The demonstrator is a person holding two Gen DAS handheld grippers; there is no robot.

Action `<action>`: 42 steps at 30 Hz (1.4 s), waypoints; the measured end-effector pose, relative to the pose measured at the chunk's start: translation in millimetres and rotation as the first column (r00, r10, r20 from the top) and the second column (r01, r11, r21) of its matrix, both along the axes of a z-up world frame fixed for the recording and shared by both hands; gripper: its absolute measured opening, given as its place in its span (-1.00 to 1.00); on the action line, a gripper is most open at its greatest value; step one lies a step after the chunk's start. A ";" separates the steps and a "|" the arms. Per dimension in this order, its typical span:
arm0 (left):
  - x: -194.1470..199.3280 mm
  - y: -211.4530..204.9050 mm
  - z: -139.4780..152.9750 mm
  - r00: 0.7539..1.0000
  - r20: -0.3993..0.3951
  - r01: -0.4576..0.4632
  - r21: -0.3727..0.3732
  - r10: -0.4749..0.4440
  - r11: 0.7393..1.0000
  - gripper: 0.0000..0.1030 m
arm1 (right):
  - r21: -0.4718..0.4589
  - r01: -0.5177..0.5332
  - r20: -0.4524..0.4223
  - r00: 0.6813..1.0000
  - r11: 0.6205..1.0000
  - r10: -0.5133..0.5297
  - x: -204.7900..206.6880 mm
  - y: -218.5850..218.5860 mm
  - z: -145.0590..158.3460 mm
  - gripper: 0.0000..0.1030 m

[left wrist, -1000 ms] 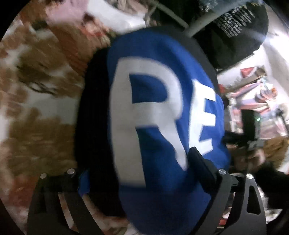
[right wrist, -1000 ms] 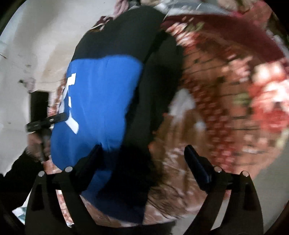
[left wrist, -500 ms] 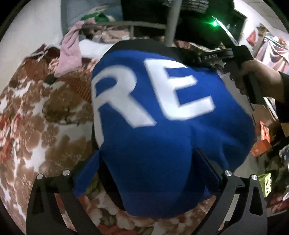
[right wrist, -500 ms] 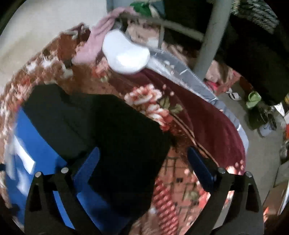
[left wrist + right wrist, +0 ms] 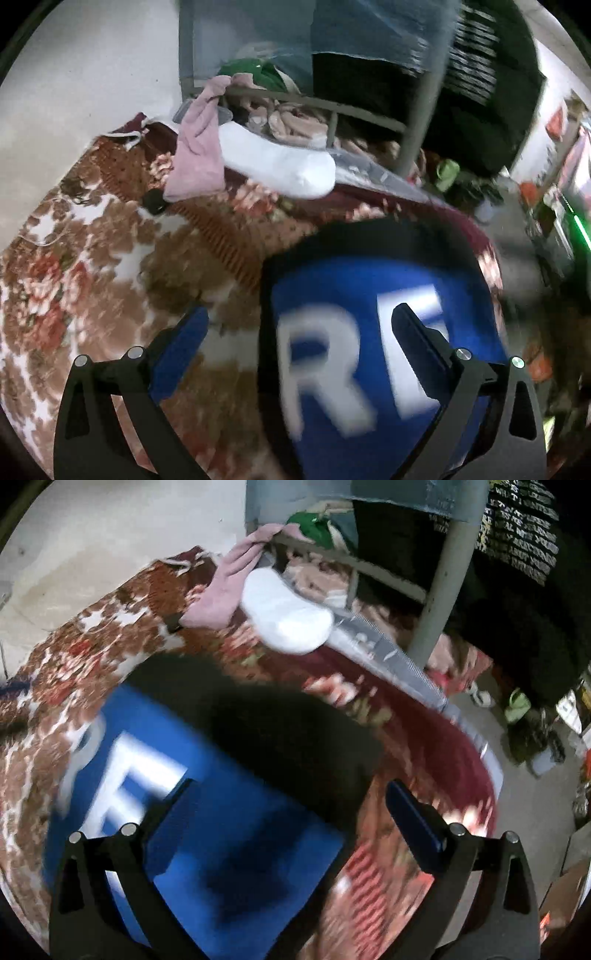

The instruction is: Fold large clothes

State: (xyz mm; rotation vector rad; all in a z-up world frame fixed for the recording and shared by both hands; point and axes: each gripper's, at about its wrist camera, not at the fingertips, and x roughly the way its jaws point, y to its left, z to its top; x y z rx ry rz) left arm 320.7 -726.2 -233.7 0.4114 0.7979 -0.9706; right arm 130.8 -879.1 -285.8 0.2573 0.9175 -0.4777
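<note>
Folded blue garment (image 5: pixel 369 354) (lower frame) lies flat on floral blanket (image 5: pixel 92 295), released; left gripper (image 5: pixel 299 332) and right gripper (image 5: pixel 288 805) fully spread, empty.

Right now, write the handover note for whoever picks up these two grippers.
Left gripper: open, empty, above the bed.
Right gripper: open, empty, also clear of the cloth.
Blue and black garment with white letters lies folded into a compact rectangle on the floral blanket, near the bed's edge.
Pink cloth and white pillow lie beyond it, by the metal rail.
Done: this garment looks folded and released.
Left: tidy its edges if needed; take the next piece.
</note>
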 end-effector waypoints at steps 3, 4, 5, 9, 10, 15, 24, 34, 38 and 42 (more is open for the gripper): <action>17.9 -53.9 -33.5 0.999 -0.051 -0.015 0.071 0.019 0.997 0.89 | 0.042 0.006 -0.030 1.000 0.999 -0.005 -11.3 14.2 -17.8 0.90; 20.9 -62.8 -46.1 0.998 -0.068 0.002 0.110 0.006 0.994 0.89 | 0.042 -0.001 -0.036 0.999 0.999 0.003 -11.4 17.5 -22.7 0.90; 23.3 -69.2 -57.3 0.997 -0.081 0.020 0.144 -0.008 0.989 0.90 | 0.035 -0.009 -0.052 0.999 0.999 0.010 -11.1 19.0 -32.0 0.90; 44.8 -60.4 -76.6 0.987 -0.159 0.030 0.093 -0.015 0.995 0.92 | 0.115 0.014 -0.012 1.000 0.993 -0.013 -14.5 13.0 -50.3 0.91; 51.1 -55.4 -79.7 0.985 -0.173 0.013 0.082 0.001 0.997 0.92 | 0.117 0.015 -0.007 1.000 0.993 -0.015 -14.9 13.3 -50.4 0.91; 61.6 -49.4 -85.9 0.974 -0.221 -0.025 0.078 0.042 0.997 0.92 | 0.118 0.006 -0.018 1.000 0.993 -0.004 -20.3 18.3 -47.5 0.91; 14.0 -7.7 -36.7 0.997 -0.063 -0.052 0.033 0.054 0.998 0.89 | 0.119 0.042 -0.024 0.999 0.992 -0.039 -64.8 32.7 -38.7 0.91; -103.3 112.2 -1.4 0.989 -0.122 -0.080 0.071 0.089 0.994 0.89 | 0.146 0.202 -0.031 0.979 0.968 -0.200 -139.4 71.5 34.0 0.91; -153.5 152.2 75.1 0.988 -0.044 -0.146 0.020 0.147 0.989 0.89 | 0.078 0.225 0.008 0.974 0.971 -0.227 -175.4 100.1 101.2 0.91; -195.0 161.3 116.5 0.987 0.062 -0.151 0.008 0.150 0.989 0.90 | 0.071 0.177 -0.001 0.984 0.982 -0.178 -188.0 123.6 130.7 0.91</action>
